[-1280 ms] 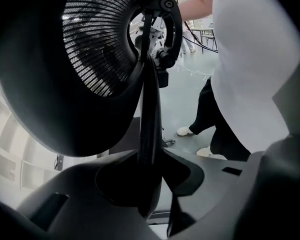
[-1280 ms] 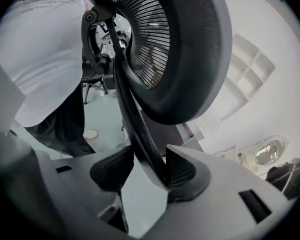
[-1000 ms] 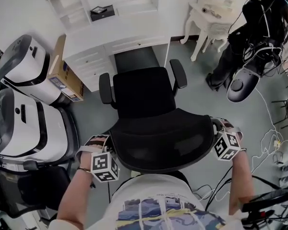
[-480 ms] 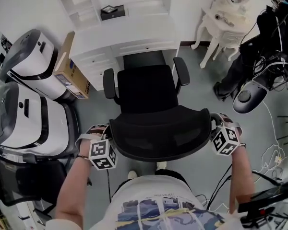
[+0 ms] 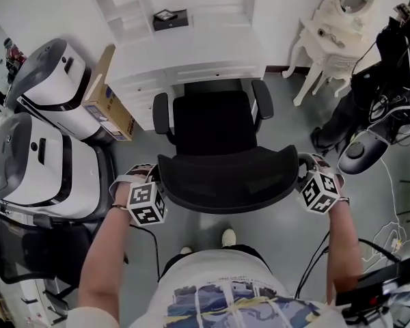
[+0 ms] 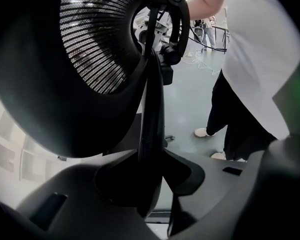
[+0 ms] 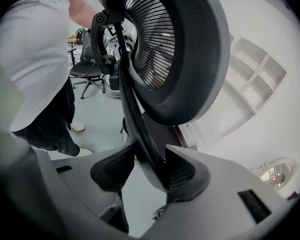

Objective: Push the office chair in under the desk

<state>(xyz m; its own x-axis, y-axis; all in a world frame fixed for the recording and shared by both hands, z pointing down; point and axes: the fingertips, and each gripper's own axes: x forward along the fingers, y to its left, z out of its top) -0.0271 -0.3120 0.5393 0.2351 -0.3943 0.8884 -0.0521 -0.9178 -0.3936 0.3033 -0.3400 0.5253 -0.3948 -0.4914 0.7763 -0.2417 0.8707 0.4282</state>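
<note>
Grey floor [image 5: 287, 121] below jaws, white desk [image 5: 191, 46] beyond; left gripper [image 5: 156, 180], right gripper [image 5: 303, 174] both clamped on office chair [image 5: 215, 125] backrest rim; chair base hidden.

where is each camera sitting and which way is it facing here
head view: on the person's head, facing steeply down at the chair and desk; shows forearms, shirt, left tool, right tool.
left gripper view: on the left tool, looking along its jaws, clamped on the chair's back frame; shows shirt and legs.
right gripper view: on the right tool, jaws clamped on the back frame too; shows shirt and legs.
shared: both gripper views see the mesh backrest.
</note>
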